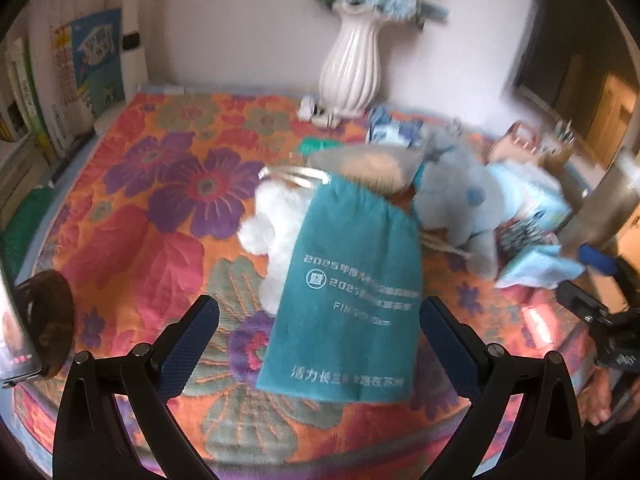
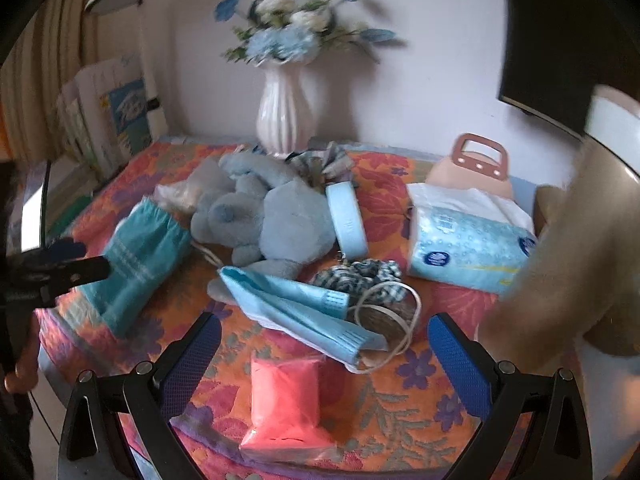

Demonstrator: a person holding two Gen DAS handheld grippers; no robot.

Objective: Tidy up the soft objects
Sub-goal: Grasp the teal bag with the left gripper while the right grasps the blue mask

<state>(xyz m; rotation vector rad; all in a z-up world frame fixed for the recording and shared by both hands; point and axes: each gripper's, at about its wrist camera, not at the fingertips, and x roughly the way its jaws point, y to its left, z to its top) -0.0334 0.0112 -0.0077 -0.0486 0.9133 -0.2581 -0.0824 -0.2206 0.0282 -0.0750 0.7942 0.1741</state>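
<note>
- My left gripper [image 1: 320, 344] hangs wide apart over the long teal drawstring cloth pouch [image 1: 348, 280]; bare flowered orange tablecloth [image 1: 132, 208] stretches off to its left.
- Behind the pouch, the grey-blue plush elephant [image 1: 460, 200] and fluffy white plush [image 1: 276, 216] crowd the middle.
- The ribbed white ceramic vase [image 1: 352, 64] blocks the back wall.
- My right gripper [image 2: 324, 364], spread open, frames the flat pink plastic packet [image 2: 286, 404]; folded light-blue face masks [image 2: 296, 312] lie just beyond.

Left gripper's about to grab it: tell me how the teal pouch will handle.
The teal pouch looks like thin cloth lying flat, so probably floppy and light. It rests partly on the white plush, which may shift. The left gripper is open around it.
</note>
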